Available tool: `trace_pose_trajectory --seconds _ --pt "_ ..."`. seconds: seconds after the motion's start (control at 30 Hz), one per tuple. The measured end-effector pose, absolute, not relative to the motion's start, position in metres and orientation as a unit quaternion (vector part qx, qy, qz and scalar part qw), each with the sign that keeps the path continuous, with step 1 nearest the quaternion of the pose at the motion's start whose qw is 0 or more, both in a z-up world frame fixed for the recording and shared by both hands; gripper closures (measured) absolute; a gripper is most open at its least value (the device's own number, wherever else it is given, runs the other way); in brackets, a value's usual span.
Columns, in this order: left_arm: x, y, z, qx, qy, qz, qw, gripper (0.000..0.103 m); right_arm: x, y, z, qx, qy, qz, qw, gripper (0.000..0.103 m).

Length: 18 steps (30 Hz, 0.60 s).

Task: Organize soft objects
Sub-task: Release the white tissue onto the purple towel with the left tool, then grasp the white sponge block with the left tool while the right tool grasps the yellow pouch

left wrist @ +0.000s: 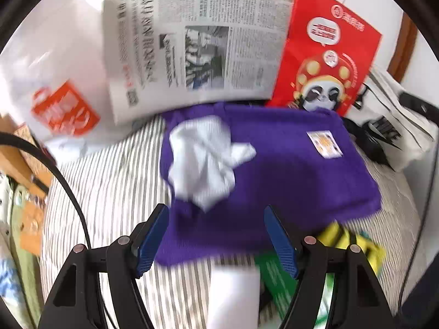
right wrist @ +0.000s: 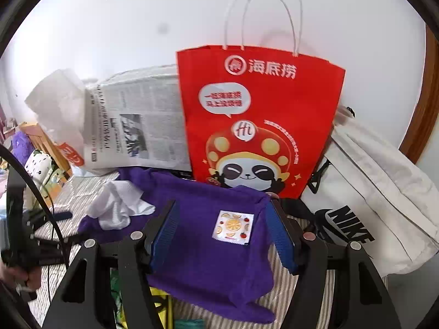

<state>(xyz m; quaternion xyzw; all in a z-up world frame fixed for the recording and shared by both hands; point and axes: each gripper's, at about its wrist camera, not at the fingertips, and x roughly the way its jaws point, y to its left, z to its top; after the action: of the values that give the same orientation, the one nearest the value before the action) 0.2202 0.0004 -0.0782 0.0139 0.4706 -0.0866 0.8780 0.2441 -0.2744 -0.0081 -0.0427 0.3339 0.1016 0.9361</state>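
A purple towel (right wrist: pixel 208 246) with a fruit-print patch (right wrist: pixel 233 226) lies mid-frame; a white cloth (left wrist: pixel 205 161) sits on it. The bedsheet (left wrist: pixel 115 192) is grey-and-white striped. The paper bag (right wrist: pixel 258 120) at centre is red.

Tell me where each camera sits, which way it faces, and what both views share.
Left wrist: on the left gripper, looking down and forward at a white cloth on a purple towel; its open jaws show.
Right wrist: on the right gripper, facing the red bag; open jaws above the towel, the other gripper's hand at left.
Shared: towel, cloth, red bag, newspaper, striped bedding.
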Motion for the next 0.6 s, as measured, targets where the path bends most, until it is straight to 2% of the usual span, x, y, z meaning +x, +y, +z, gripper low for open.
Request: trace_pose_trajectory --seconds 0.2,0.5,0.6 --pt "0.176 0.006 -0.099 -0.006 0.487 -0.114 0.866 0.033 0.213 -0.261 -0.010 -0.037 0.342 0.113 0.932 0.038" --pt "0.158 -0.004 -0.147 0.050 0.512 -0.095 0.852 0.035 0.145 -0.255 -0.060 -0.038 0.391 0.106 0.914 0.038" --pt "0.157 0.001 -0.152 0.038 0.502 -0.100 0.858 0.036 0.130 -0.257 -0.074 -0.027 0.404 0.108 0.908 0.038"
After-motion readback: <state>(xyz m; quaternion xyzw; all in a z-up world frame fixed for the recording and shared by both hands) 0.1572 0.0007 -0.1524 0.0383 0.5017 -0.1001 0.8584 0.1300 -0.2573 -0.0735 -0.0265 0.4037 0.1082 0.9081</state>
